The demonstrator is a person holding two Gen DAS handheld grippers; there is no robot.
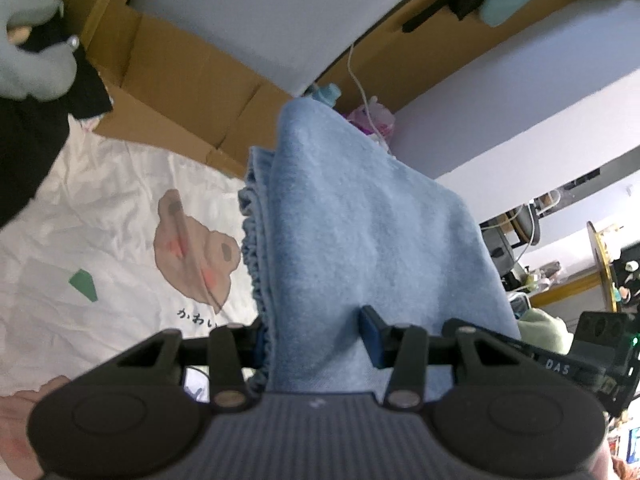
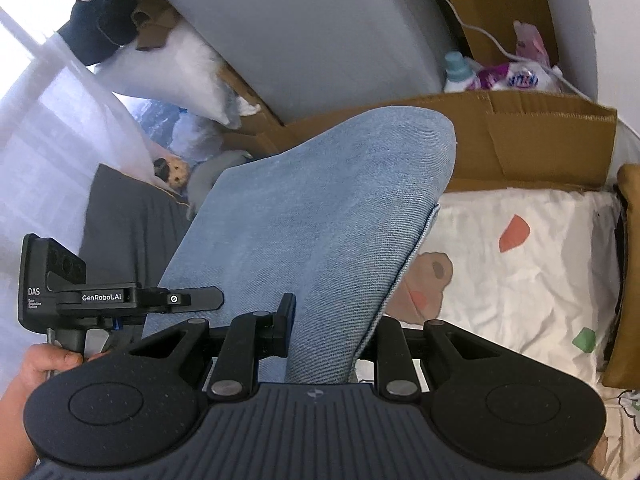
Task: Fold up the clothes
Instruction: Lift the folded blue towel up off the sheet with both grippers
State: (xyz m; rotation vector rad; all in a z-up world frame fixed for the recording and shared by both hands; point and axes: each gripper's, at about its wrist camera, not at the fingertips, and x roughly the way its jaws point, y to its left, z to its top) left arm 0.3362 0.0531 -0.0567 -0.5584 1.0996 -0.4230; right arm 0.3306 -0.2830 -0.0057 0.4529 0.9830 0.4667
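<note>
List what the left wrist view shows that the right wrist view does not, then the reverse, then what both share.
Only the left wrist view: the garment's gathered elastic edge, a mint green glove, a cluttered desk.

Only the right wrist view: a white pillow, a small stuffed toy, a bare hand holding the left gripper.

Both: the light blue denim garment clamped in that view's own gripper, the bear-print sheet, cardboard, a detergent bottle.
</note>
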